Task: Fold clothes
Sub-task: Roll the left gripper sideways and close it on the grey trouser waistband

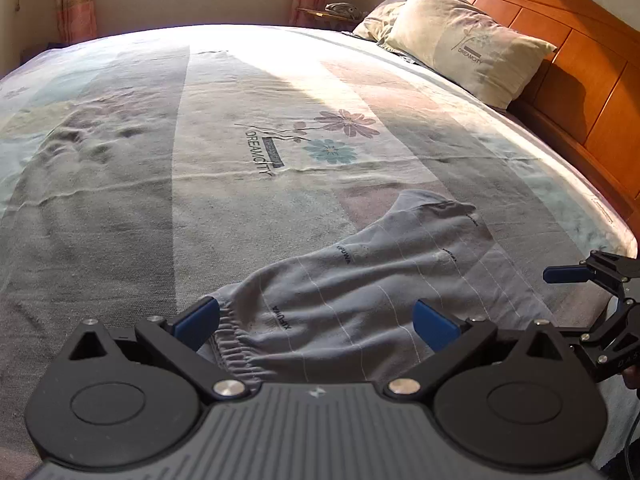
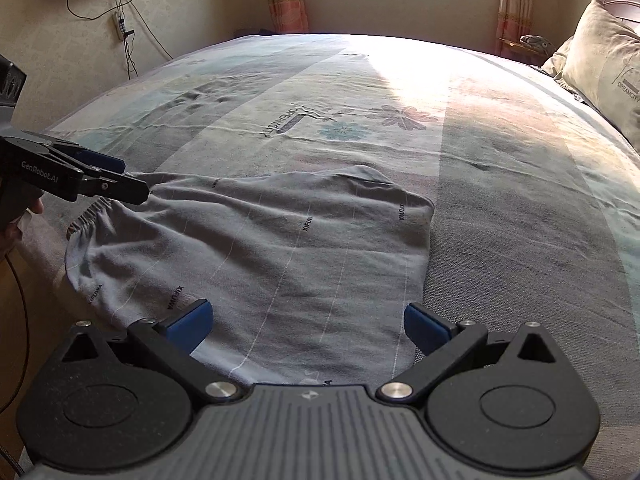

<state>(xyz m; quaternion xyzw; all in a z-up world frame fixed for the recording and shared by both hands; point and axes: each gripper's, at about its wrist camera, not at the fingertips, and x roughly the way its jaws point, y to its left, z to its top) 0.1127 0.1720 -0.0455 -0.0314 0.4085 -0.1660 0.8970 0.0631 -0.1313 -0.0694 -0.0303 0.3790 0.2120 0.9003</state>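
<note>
Grey shorts [image 2: 256, 248] lie rumpled mid-frame on the bed [image 2: 520, 208]. Both tongs, left [image 1: 316, 322] and right [image 2: 306, 322], gape wide, empty. Soft, light cloth; likely best pinched at the elastic waistband [image 2: 86, 216], frame's left.

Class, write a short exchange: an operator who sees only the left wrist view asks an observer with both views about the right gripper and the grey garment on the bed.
Operator: Is the right gripper open?
Observer: Yes. In the right wrist view the right gripper has its fingers spread wide over the grey garment and holds nothing.
Operator: Where is my left gripper along the garment?
Observer: Seen from the side, the left gripper has its tips at the gathered waistband, at the garment's left end.
</note>
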